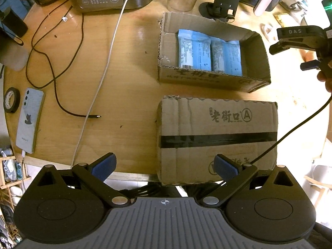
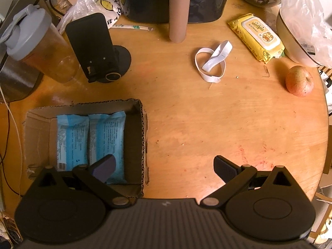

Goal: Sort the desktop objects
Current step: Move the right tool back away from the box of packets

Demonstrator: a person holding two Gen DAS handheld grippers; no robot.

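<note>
Both empty, jaws wide: left gripper (image 1: pixel 165 167) above taped carton (image 1: pixel 217 139), right gripper (image 2: pixel 165 167) beside open box (image 2: pixel 143 137) already holding blue packets (image 2: pixel 91 139), probably awaiting more.

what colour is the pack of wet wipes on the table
Yellow plastic wet-wipes pack with a pale cream lid and a cartoon print, clearest in the right wrist view.

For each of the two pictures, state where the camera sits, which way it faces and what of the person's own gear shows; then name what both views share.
Left wrist: on the left gripper, looking down over the closed carton at the table's near edge; the right gripper shows at far right.
Right wrist: on the right gripper, facing the apple and wipes pack; own open fingers only.
Shared: the open box holding blue packets.
</note>
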